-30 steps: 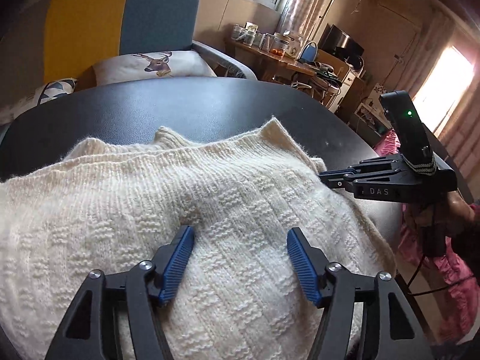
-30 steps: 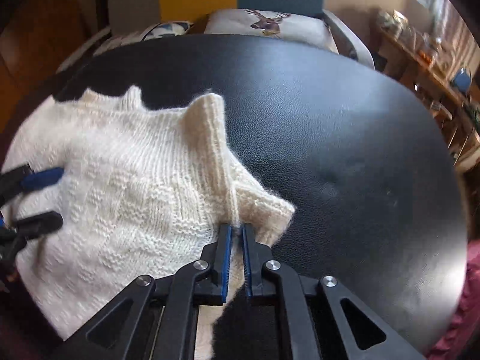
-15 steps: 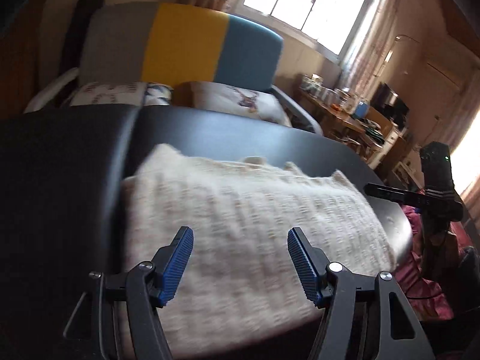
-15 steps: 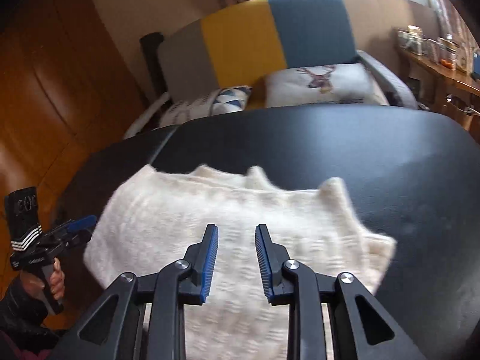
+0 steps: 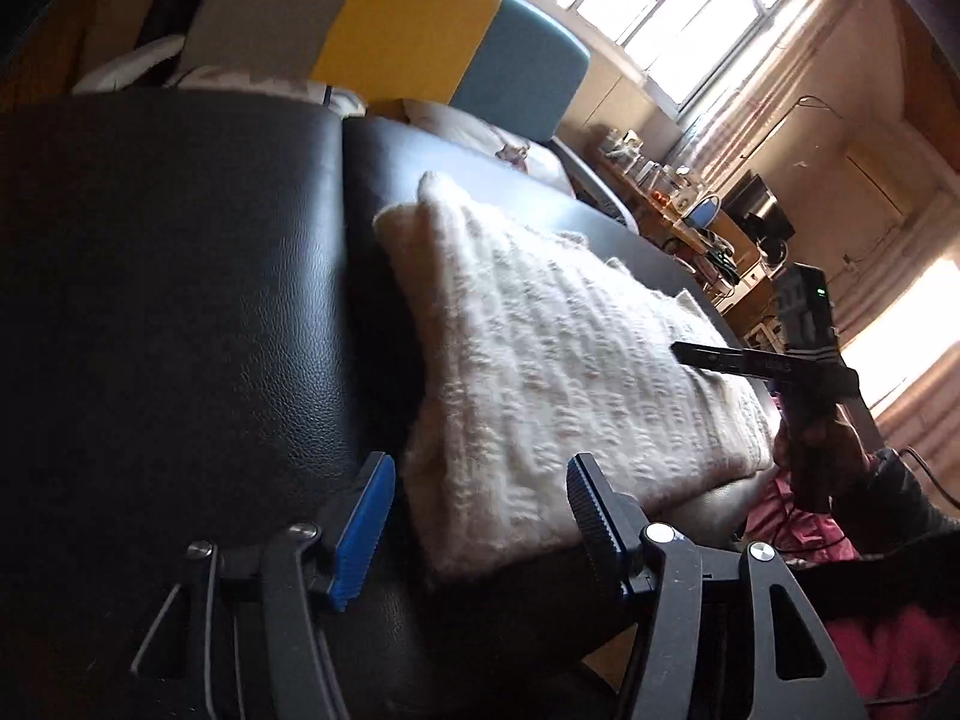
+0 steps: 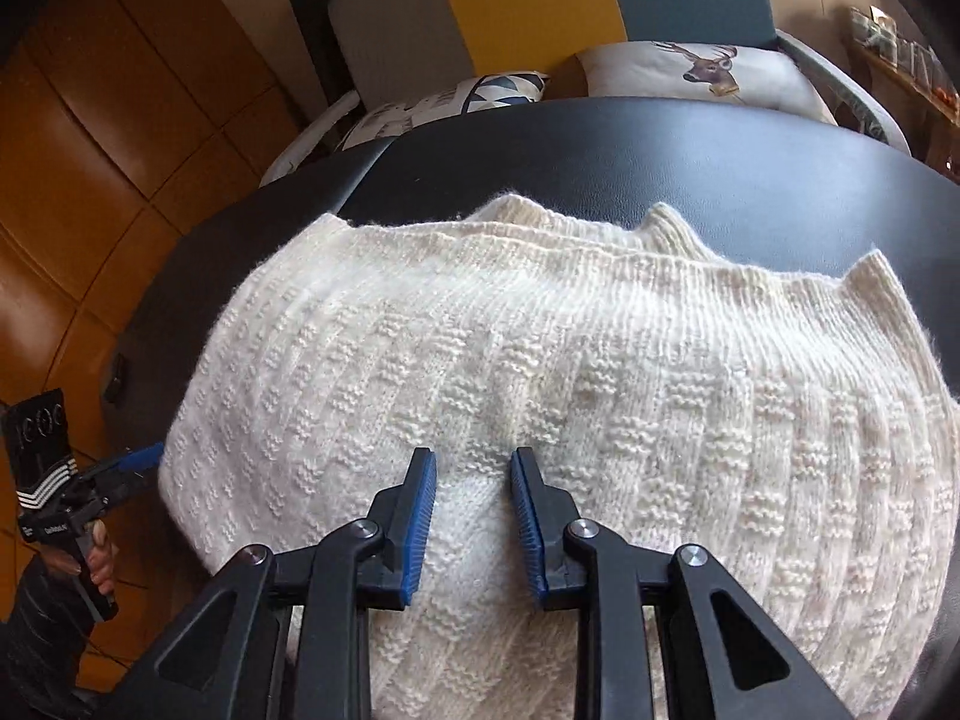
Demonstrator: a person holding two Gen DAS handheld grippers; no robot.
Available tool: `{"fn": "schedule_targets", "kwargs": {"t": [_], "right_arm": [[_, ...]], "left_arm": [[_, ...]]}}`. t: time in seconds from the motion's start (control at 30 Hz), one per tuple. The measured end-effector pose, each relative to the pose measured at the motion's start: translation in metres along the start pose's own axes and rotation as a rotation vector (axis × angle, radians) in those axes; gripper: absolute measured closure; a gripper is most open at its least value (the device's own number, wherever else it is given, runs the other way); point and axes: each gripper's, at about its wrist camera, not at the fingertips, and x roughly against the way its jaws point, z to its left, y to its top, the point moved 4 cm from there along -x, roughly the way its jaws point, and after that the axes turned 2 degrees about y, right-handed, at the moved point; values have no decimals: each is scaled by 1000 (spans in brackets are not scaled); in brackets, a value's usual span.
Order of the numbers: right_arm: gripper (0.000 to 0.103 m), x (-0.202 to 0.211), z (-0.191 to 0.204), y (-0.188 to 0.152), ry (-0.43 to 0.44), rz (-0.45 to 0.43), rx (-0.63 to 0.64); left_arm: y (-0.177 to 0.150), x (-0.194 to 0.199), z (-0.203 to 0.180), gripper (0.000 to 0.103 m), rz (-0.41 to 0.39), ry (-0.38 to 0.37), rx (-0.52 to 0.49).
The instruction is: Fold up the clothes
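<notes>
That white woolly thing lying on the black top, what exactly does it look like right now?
The sweater is cream-white, thick and fuzzy, knitted in ribs and small raised blocks. It lies folded into a rough rectangle of several layers on the black padded table, with ribbed edges poking up in small points along its far side. The right tool hangs open over its near part; whether it touches cannot be told. The left tool is open by one end, holding nothing.

Left tool (image 5: 477,525) gapes beside folded cream sweater (image 5: 558,360).
</notes>
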Motion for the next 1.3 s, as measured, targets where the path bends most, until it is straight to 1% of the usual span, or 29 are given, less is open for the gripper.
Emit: {"fn": "schedule_targets", "kwargs": {"t": [0.07,0.1,0.13,0.27,0.3,0.37,0.4,0.47,0.5,0.57,0.6,0.63,0.67,0.73,0.77,0.8,0.87,0.97,1.03,1.07,1.1,1.13,1.17,1.2,1.23,1.3], "right_arm": [[77,0,-2,-1,5,-5,-14],[77,1,-2,-1,3,-5,-15],[77,2,-2,-1,-1,-5,-12],[77,2,0,-1,-20,-12,4],[77,2,0,-1,-22,-14,7],[77,1,0,-2,-21,-19,11],[77,1,-1,-3,-16,-21,6],[77,1,-2,-3,-5,-25,-6],[77,1,-3,-3,1,-27,-15],[77,1,-5,-4,12,-31,-24],[77,2,-5,-4,13,-30,-20],[77,2,-5,-4,11,-27,-14],[77,3,-4,-4,6,-22,-5],[80,3,-3,-5,-14,-14,27],[80,2,-4,-6,-17,-16,40],[80,1,-4,-6,-15,-21,46],[80,-1,-5,-6,-9,-31,52],[80,-2,-6,-5,-2,-44,47],[80,0,-9,-5,12,-50,30],[80,0,-11,-5,23,-57,22],[80,1,-13,-6,33,-65,13],[80,3,-14,-8,43,-73,3],[78,4,-15,-8,54,-79,-12],[78,6,-17,-8,64,-81,-29],[78,8,-19,-8,70,-80,-43],[77,16,-20,-5,75,-81,-58]], "left_arm": [[1,-8,3,49,18,-30,19],[2,-12,5,57,26,-45,28],[2,-11,4,68,26,-49,21],[4,-3,2,90,15,-73,15],[5,1,2,92,7,-74,15],[5,11,-6,92,-13,-69,-29],[5,12,-8,92,2,-78,-47],[2,2,-8,92,49,-76,-43],[0,-3,-7,90,71,-75,-41],[0,-7,-7,89,72,-79,-19],[-1,-10,-6,91,72,-81,-7],[-1,-12,-6,96,72,-82,3],[-3,-7,-6,97,66,-73,-3],[-13,2,1,97,75,-21,3],[-23,1,11,97,103,-4,33],[-29,3,16,97,102,-7,55],[-28,7,15,97,84,-6,79],[-19,8,10,92,62,8,88],[-5,11,5,81,44,-1,88],[2,12,3,78,34,-7,88],[12,16,3,68,9,-20,99],[23,18,3,55,-18,-28,110],[33,20,4,48,-43,-25,116],[44,17,3,45,-56,-5,105],[55,14,2,45,-68,14,94],[75,-2,1,45,-47,51,75]]}}
